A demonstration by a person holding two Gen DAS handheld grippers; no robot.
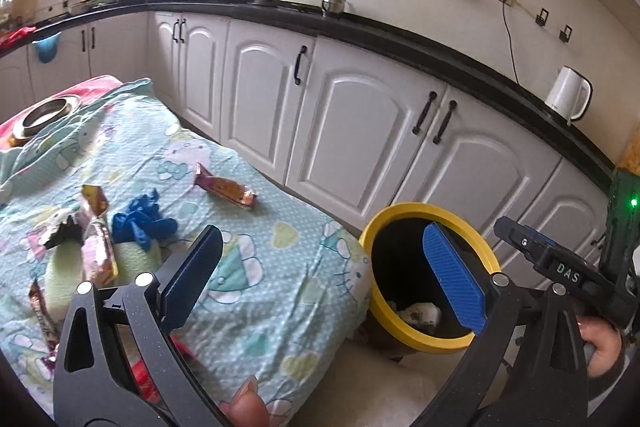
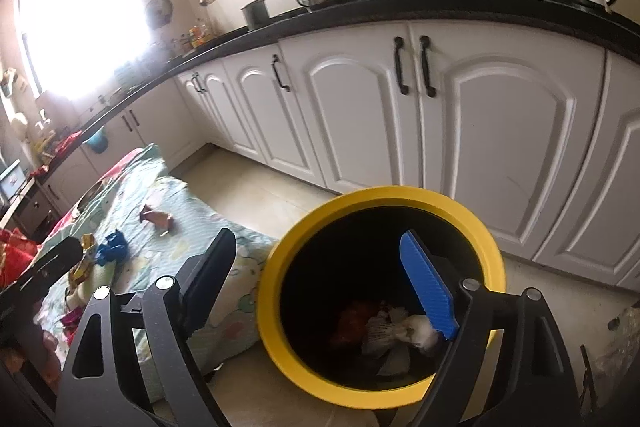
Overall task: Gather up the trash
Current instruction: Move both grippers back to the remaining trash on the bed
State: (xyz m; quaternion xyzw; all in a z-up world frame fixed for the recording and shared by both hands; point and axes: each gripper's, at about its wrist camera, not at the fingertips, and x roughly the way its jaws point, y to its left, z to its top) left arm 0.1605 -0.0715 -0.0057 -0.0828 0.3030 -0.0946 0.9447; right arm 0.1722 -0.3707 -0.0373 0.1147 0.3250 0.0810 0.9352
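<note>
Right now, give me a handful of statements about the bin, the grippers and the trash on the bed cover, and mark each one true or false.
1. The yellow-rimmed bin already has trash inside. True.
2. The right gripper is clamped on a wrapper. False: its jaws stand wide apart with nothing between them, above the bin's opening.
3. The blue glove lies on the patterned cover. True.
4. The left gripper holds the blue glove. False: it is open and empty.
5. The snack wrapper sits inside the bin. False: it lies on the cover, beyond the glove.
6. A white kettle stands on the black counter. True.
</note>
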